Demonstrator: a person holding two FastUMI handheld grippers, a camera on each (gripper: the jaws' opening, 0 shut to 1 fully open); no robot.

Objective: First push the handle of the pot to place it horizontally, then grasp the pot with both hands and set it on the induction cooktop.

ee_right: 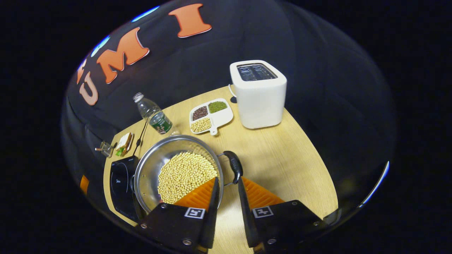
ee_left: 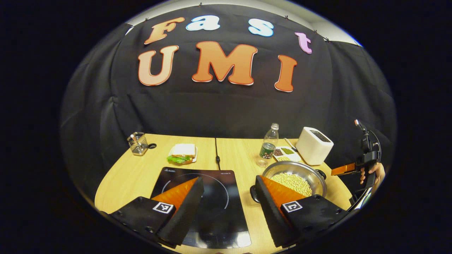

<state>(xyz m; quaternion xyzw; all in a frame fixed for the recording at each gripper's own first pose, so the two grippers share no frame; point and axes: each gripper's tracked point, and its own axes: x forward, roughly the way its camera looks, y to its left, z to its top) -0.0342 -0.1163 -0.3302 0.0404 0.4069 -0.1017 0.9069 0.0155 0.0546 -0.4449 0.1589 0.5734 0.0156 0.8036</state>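
Both grippers near the pot of beans

Left gripper [ee_left: 229, 197] gapes wide above the cooktop [ee_left: 212, 197], pot [ee_left: 300, 173] to its right. Right gripper [ee_right: 227, 197], narrowly parted, has the pot's handle [ee_right: 235, 165] just ahead.

Left gripper [ee_left: 229, 197] hovers with fingers spread wide; right gripper [ee_right: 227, 197] fingers stand narrowly apart, gripping nothing; a hand [ee_left: 375, 173] holds it.
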